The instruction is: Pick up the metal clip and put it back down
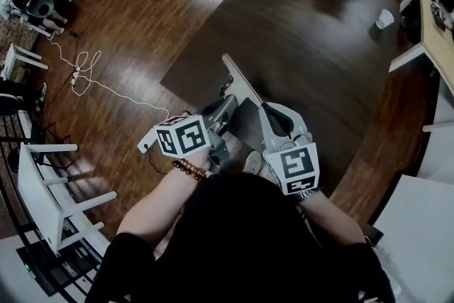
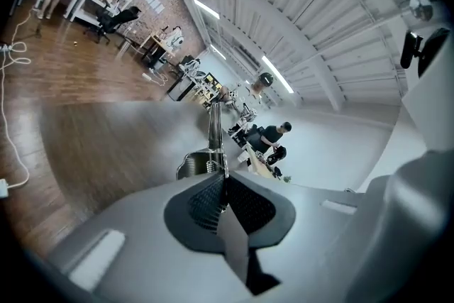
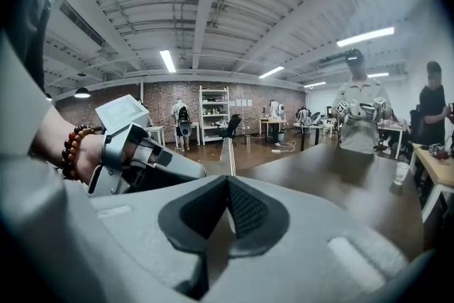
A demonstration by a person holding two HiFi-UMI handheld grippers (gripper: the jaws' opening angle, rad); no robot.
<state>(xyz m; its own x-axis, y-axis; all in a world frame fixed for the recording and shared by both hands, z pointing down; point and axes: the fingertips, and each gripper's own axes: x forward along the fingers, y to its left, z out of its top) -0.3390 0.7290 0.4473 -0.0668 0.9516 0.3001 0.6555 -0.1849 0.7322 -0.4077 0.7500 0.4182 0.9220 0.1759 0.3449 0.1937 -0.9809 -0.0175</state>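
Metal clip (image 1: pixel 240 79) hangs between both grippers over the near corner of the dark table (image 1: pixel 319 46). Left gripper (image 1: pixel 225 106) is clamped on a thin arm by the spring; right gripper (image 1: pixel 264 108) is clamped on the long arm. Can't tell if it touches the top. To set down: lower level, stay inboard of the edge, release one side at a time. Paper cup (image 1: pixel 384 18) is well clear, cable (image 1: pixel 84 74) is on the floor; nothing's in the way.

The dark brown table (image 1: pixel 305 32) stands on a wood floor (image 1: pixel 142 25). A white cup (image 1: pixel 384 18) sits on it, near the far right edge.
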